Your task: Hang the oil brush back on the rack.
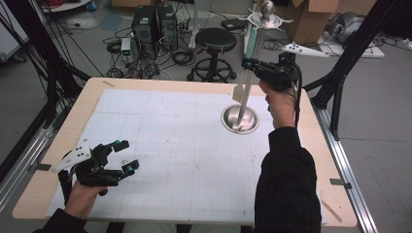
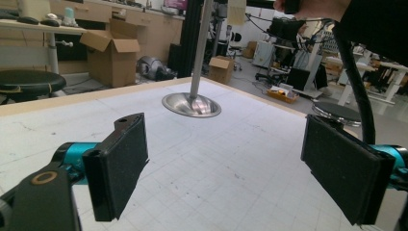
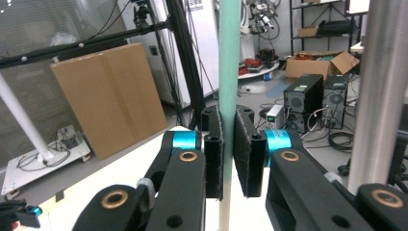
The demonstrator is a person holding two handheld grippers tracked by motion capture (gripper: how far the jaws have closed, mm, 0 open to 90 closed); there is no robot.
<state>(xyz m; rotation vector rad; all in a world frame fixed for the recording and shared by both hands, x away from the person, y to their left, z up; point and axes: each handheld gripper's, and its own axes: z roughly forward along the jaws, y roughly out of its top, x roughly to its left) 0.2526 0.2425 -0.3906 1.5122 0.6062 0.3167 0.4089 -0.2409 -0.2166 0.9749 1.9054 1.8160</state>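
Observation:
A metal stand rises from a round base (image 1: pixel 239 119) at the right rear of the table, its pole (image 1: pixel 252 73) topped by a ball and thin arms. My right gripper (image 1: pixel 248 63) is lifted beside the pole, near its upper part, shut on a flat teal strip (image 1: pixel 249 46). A beige tag (image 1: pixel 238 92) hangs below it. In the right gripper view the strip (image 3: pixel 229 57) stands upright, pinched between the pads (image 3: pixel 214 144), with the pole (image 3: pixel 380 86) close at the right. My left gripper (image 1: pixel 127 156) rests low at the front left, open and holding nothing; its pads (image 2: pixel 120 159) face the stand's base (image 2: pixel 191 104).
A white gridded mat (image 1: pixel 170 136) covers the wooden table. Behind the table stand a black stool (image 1: pixel 215 41), computer towers (image 1: pixel 154 24), floor cables and cardboard boxes (image 1: pixel 311 17). Black frame legs (image 1: pixel 340 73) stand off the right edge.

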